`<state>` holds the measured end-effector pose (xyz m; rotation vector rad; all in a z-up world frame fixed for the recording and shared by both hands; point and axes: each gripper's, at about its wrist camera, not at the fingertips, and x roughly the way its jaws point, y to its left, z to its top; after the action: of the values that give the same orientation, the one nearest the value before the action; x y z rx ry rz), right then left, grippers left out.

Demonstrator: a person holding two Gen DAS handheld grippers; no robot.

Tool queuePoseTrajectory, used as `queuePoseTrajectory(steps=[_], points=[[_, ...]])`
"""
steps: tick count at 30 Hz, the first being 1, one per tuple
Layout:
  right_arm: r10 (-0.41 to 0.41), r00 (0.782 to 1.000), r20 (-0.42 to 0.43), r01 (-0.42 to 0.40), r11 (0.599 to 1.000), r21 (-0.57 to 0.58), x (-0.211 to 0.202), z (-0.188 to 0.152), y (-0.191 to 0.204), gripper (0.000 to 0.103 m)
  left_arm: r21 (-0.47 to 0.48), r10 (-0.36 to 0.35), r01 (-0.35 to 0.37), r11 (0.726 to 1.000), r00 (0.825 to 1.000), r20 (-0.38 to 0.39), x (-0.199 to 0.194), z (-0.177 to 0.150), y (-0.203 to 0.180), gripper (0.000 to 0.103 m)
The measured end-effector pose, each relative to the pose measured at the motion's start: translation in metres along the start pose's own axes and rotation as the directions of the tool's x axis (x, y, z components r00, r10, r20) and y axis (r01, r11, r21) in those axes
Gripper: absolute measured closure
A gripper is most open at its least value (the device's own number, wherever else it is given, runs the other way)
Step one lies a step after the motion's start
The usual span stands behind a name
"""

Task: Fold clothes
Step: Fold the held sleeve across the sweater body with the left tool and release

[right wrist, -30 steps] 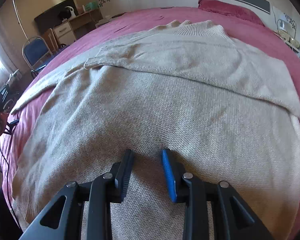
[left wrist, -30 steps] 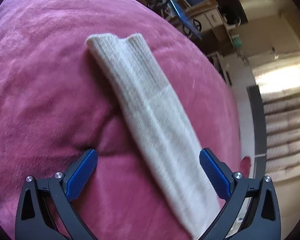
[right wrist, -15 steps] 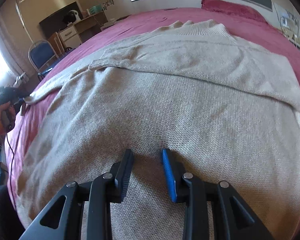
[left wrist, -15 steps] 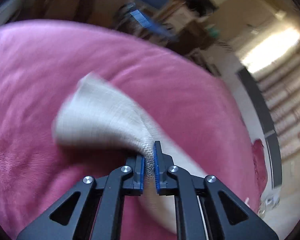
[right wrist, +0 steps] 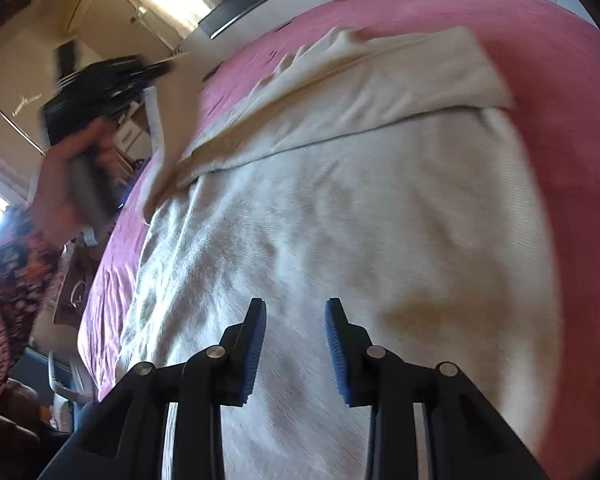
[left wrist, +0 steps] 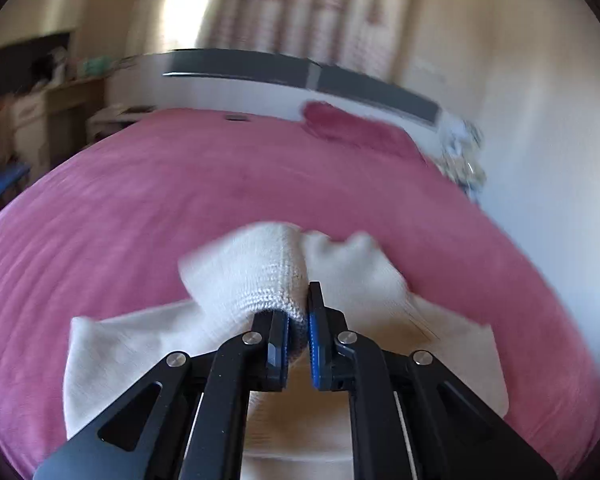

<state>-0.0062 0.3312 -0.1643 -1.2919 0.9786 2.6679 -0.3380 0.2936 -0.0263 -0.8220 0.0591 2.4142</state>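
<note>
A cream knit sweater lies spread on a pink bedspread, one sleeve folded across its chest. My left gripper is shut on the cuff of the other sleeve, which it holds lifted above the sweater's body. In the right wrist view that same gripper shows blurred at the far left in a person's hand, with the sleeve hanging from it. My right gripper hovers over the sweater's lower body, jaws partly apart with nothing between them.
A pink pillow lies by the dark headboard at the far end of the bed. A desk and drawers stand left of the bed. A patterned sleeve fills the left edge of the right wrist view.
My left gripper closed on the sleeve cuff, lifted it off the bed and swung it across over the sweater, rolling as it went. My right gripper rolled and shifted a little over the sweater.
</note>
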Motion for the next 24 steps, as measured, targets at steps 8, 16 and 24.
queuePoseTrajectory(steps=[8,16,24], points=[[0.004,0.999,0.051,-0.01,0.994,0.106,-0.032,-0.012,-0.046,0.073,0.238,-0.018,0.049,0.97,0.991,-0.13,0.064,-0.026,-0.114,0.096],[0.041,0.999,0.028,-0.044,0.992,0.115,-0.028,-0.018,-0.049,0.073,0.284,0.018,0.079,0.956,0.946,-0.322,0.088,-0.07,-0.126,0.08],[0.103,0.992,0.078,-0.109,0.991,0.081,-0.038,0.012,-0.034,0.072,0.056,-0.2,0.205,0.977,0.976,-0.088,-0.015,-0.066,-0.032,0.039]])
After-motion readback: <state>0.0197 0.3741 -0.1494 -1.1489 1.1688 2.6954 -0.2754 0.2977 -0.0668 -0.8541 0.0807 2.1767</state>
